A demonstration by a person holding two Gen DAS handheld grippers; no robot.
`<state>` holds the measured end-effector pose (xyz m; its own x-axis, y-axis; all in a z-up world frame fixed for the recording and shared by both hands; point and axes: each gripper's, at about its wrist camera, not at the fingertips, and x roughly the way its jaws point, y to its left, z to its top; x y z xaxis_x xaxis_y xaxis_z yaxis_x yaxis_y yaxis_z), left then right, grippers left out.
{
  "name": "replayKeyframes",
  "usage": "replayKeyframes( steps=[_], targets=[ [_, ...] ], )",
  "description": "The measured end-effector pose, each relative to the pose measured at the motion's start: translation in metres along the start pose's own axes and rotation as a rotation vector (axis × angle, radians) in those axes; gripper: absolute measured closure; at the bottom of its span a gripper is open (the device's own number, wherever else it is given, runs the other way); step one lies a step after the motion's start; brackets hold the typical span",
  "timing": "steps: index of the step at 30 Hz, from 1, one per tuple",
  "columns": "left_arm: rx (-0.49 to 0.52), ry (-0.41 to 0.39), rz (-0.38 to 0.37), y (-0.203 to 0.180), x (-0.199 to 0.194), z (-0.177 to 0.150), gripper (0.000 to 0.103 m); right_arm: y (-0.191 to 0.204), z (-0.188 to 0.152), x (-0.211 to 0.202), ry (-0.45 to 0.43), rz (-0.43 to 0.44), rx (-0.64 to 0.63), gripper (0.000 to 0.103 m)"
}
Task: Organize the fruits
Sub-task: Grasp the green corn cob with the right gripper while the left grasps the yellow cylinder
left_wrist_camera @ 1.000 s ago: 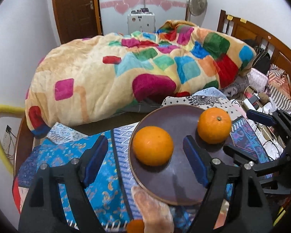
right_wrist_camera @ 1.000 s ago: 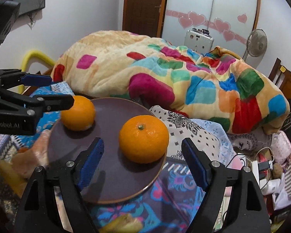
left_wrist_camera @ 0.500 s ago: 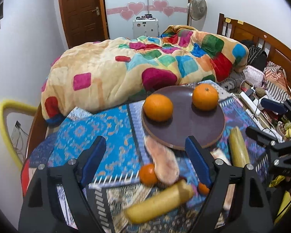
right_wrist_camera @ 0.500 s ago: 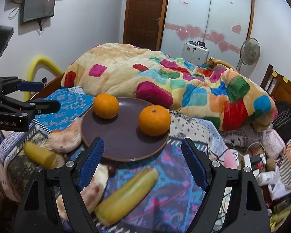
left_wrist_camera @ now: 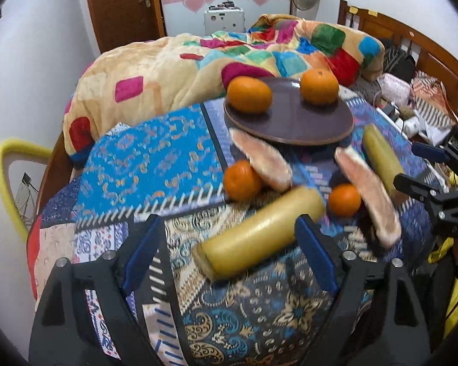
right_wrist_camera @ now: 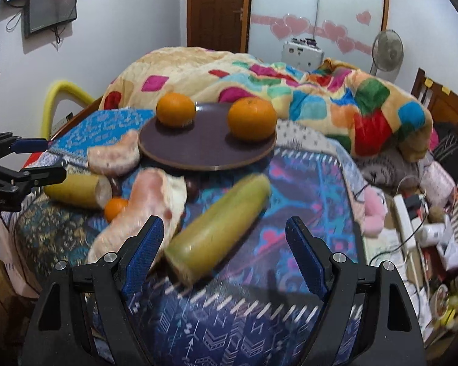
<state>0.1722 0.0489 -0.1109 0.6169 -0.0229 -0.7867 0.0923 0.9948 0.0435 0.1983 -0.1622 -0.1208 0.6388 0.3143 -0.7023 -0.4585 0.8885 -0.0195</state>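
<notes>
Plate (left_wrist_camera: pixel 290 122): two oranges (left_wrist_camera: pixel 249 94) on it.
Left tongs (left_wrist_camera: pixel 226 244): opening, nothing gripped.
Right tongs (right_wrist_camera: pixel 224 245): released, empty.

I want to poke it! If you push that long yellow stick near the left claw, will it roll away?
Probably a little. The yellow stick looks round like a log, so a sideways push could roll it. The patterned cloth under it looks soft and bumpy, which would likely stop it soon. It looks straight and stiff, so it probably won't flop when lifted.

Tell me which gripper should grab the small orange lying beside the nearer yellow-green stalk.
Probably left gripper: that small orange lies just ahead of its empty, opening jaws. From the right gripper, it is not visible.
</notes>
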Motion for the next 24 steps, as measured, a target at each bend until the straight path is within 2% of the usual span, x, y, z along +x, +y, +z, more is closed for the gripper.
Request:
replayKeyframes(
  steps=[5, 11, 14, 16, 17, 19, 20, 24],
  targets=[
    [0.006, 0.025, -0.006, 0.000, 0.013, -0.011, 0.011, -0.001, -0.009, 0.007, 0.005, 0.027, 0.053, 0.023],
    [-0.010, 0.035, -0.072, -0.002, 0.028, -0.011, 0.008, 0.002, -0.011, 0.010, 0.002, 0.025, 0.063, 0.025],
    [0.014, 0.038, -0.050, -0.011, 0.035, -0.010, 0.008, 0.001, -0.012, 0.011, 0.003, 0.033, 0.067, 0.026],
    [0.027, 0.023, -0.037, -0.015, 0.036, -0.010, 0.009, 0.000, -0.012, 0.011, 0.010, 0.067, 0.082, 0.037],
    [0.032, 0.018, -0.036, -0.016, 0.035, -0.011, 0.013, -0.001, -0.012, 0.010, 0.017, 0.085, 0.087, 0.041],
    [0.038, 0.012, -0.038, -0.016, 0.032, -0.012, 0.022, 0.001, -0.012, 0.008, 0.027, 0.107, 0.078, 0.056],
    [0.040, 0.010, -0.042, -0.016, 0.029, -0.013, 0.029, 0.003, -0.013, 0.006, 0.031, 0.095, 0.061, 0.058],
    [0.048, 0.006, -0.050, -0.015, 0.022, -0.019, 0.041, 0.006, -0.021, 0.000, 0.038, 0.035, -0.005, 0.066]
  ],
)
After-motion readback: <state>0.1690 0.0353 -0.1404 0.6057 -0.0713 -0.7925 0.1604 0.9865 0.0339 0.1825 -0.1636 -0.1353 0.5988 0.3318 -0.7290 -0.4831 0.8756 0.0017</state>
